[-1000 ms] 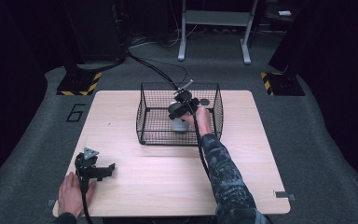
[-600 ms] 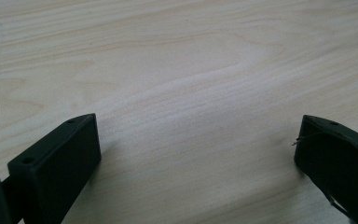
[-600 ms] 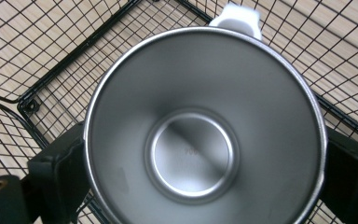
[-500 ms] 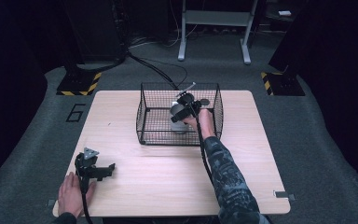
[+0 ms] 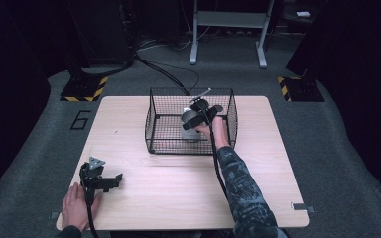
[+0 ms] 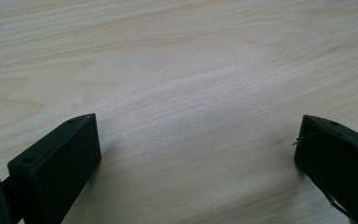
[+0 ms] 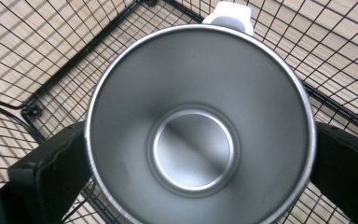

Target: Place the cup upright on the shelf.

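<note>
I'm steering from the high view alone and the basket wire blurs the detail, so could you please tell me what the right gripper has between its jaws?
Observer: The right gripper has a steel cup between its jaws, one jaw on each side of the cup's wall.
Operator: Is anything inside the cup?
Observer: No, its mouth faces the right gripper view and the bare bottom shows.
Operator: Does it have a handle?
Observer: A white piece sticks out past the rim on the far side; it may be a handle.
Operator: And the left gripper?
Observer: The left gripper has its jaws wide apart over bare table.
</note>
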The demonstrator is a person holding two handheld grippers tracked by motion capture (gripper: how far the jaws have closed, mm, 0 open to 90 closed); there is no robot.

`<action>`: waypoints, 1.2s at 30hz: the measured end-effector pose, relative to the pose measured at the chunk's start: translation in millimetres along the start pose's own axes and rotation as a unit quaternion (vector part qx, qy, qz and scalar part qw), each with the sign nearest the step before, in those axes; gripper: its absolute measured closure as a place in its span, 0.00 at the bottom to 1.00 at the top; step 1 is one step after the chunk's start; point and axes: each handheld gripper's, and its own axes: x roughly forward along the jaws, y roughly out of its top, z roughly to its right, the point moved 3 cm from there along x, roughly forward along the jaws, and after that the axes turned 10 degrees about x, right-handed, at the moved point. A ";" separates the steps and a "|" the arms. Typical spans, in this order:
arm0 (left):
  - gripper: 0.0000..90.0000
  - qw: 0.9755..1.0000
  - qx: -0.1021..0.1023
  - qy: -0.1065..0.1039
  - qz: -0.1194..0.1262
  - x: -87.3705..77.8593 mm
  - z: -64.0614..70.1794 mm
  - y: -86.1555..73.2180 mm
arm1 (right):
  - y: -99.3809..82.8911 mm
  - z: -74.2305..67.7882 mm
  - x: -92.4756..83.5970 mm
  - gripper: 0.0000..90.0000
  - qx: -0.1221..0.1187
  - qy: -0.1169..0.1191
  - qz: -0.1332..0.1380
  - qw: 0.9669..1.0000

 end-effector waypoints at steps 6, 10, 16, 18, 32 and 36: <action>0.00 1.000 0.000 0.000 0.000 0.0 0.0 0.0 | -0.6 2.8 -17.8 0.00 -0.003 0.014 0.012 1.000; 0.00 1.000 0.000 0.000 0.000 0.0 0.0 0.0 | -0.2 1.8 -31.6 0.00 -0.013 0.025 0.029 0.999; 0.00 1.000 0.002 0.001 0.001 0.1 -0.4 0.2 | -3.9 -6.2 -57.7 0.00 -0.029 0.031 0.049 0.998; 0.00 1.000 0.002 0.001 0.001 0.1 -0.4 0.2 | -6.8 -8.9 -65.2 0.00 -0.035 0.032 0.054 0.997; 0.00 1.000 0.002 0.002 0.002 0.3 -0.5 0.2 | -43.1 -27.4 -119.8 0.00 -0.077 0.034 0.091 0.992; 0.00 1.000 0.002 0.002 0.002 0.3 -0.4 0.2 | -58.6 -28.8 -132.6 0.00 -0.082 0.029 0.101 0.991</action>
